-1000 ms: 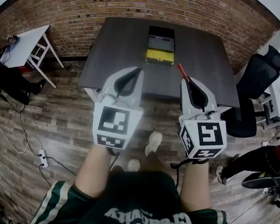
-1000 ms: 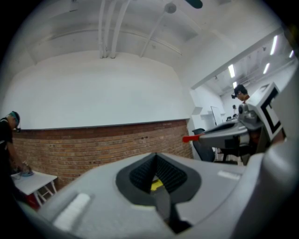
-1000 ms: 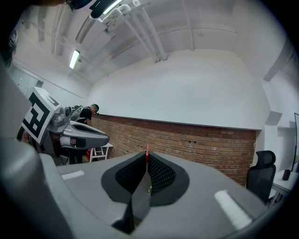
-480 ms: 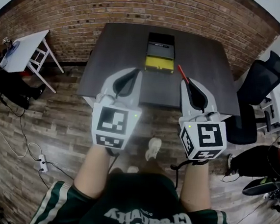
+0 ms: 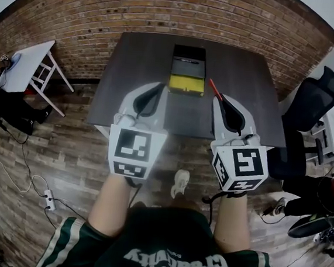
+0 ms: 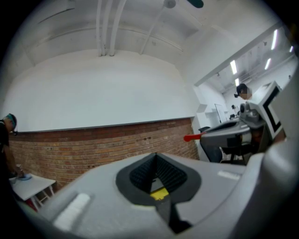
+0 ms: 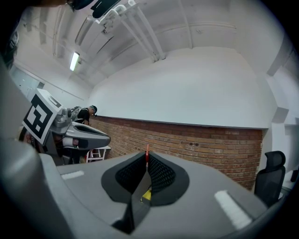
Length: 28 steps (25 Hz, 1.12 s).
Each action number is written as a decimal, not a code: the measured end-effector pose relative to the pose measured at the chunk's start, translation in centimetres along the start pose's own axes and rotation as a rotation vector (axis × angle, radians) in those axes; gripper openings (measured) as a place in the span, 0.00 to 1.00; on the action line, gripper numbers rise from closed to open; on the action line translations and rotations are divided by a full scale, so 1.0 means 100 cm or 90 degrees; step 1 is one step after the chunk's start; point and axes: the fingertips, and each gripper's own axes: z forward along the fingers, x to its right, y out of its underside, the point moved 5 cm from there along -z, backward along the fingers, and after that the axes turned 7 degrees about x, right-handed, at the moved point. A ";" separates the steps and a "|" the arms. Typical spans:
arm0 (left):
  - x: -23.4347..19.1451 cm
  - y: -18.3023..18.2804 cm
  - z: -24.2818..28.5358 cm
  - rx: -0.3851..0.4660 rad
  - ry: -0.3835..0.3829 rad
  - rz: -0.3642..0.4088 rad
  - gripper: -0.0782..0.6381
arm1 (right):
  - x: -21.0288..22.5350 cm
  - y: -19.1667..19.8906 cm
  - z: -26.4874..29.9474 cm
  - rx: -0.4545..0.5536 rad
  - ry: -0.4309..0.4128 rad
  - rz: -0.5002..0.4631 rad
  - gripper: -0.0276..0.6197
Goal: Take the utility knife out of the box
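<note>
Approach: left gripper (image 5: 159, 86) jaws pressed together empty, right gripper (image 5: 219, 98) pinching a thin red rod (image 5: 214, 87); aim both level at the black, yellow-fronted box (image 5: 189, 67) on the dark grey worktop (image 5: 138, 68), utility knife presumably inside.

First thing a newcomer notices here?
The left claw and right claw, held out side by side toward the dark table; the right is shut on a thin red stick. Beyond them a black-and-yellow box sits mid-table, toward the brick wall.
</note>
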 end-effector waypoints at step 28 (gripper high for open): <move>-0.040 0.033 0.225 -0.020 -0.010 0.016 0.11 | 0.145 0.055 0.174 -0.002 -0.067 0.024 0.07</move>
